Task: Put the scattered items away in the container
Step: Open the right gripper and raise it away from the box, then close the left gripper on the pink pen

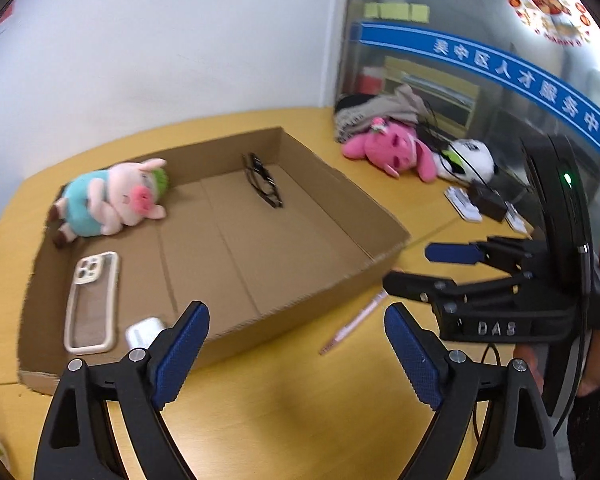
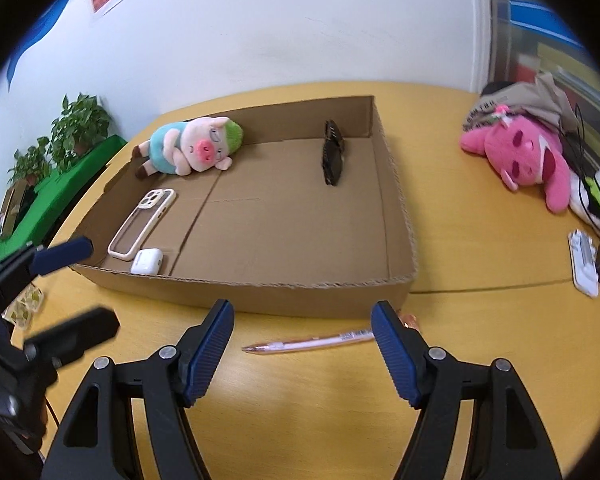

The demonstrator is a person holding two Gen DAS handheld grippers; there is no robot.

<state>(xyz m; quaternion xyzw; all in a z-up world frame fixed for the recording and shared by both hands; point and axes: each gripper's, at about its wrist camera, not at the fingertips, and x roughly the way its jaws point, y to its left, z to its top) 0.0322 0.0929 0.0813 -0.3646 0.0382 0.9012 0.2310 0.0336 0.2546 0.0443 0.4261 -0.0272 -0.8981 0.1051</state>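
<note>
Where the left view blurs, potted plants (image 2: 80, 128) in the right.

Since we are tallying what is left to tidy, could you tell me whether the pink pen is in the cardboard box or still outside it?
Outside: the pink pen lies on the yellow table, just before the cardboard box's near wall.

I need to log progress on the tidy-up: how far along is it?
Mostly done. The cardboard box already holds the pig plush, phone case, earbud case and glasses. Nothing is held: the right gripper stands open over the pink pen, which lies on the table outside the box; the left gripper is open and empty.
</note>
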